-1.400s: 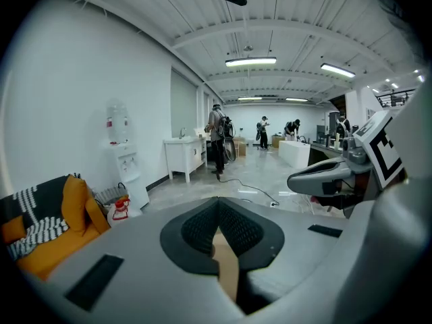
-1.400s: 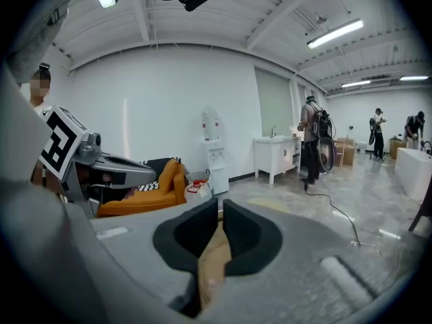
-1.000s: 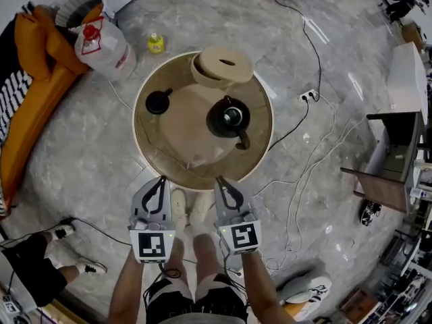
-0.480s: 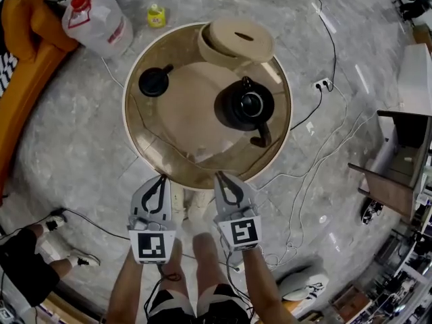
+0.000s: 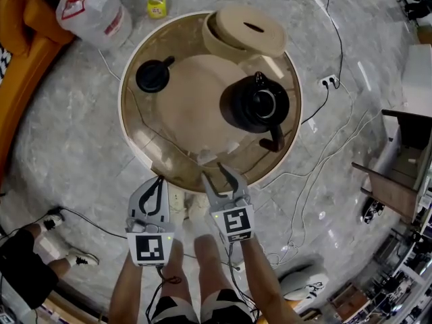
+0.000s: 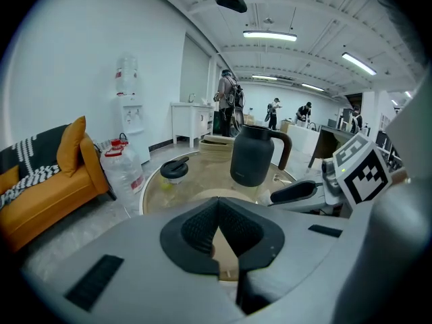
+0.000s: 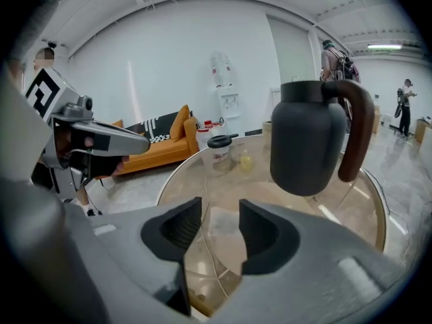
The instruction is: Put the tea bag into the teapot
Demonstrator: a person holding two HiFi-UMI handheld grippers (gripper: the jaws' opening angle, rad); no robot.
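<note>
Right gripper (image 7: 219,212) has moved in, jaws opening and empty, lined up on the tea bag (image 5: 208,156) lying on the person's side of the teapot (image 5: 255,104). Pickup looks next. Left gripper (image 6: 217,211) stays pressed together.

The right gripper (image 7: 219,216) has neared the round table (image 5: 154,124), its empty jaws, shut before, now opening.

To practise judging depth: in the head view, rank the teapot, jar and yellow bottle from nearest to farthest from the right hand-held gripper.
From the right hand-held gripper, jaws opening with nothing between them:
1. Teapot, on the table's right.
2. Jar, on the table's left.
3. Yellow bottle, on the floor beyond the table.
</note>
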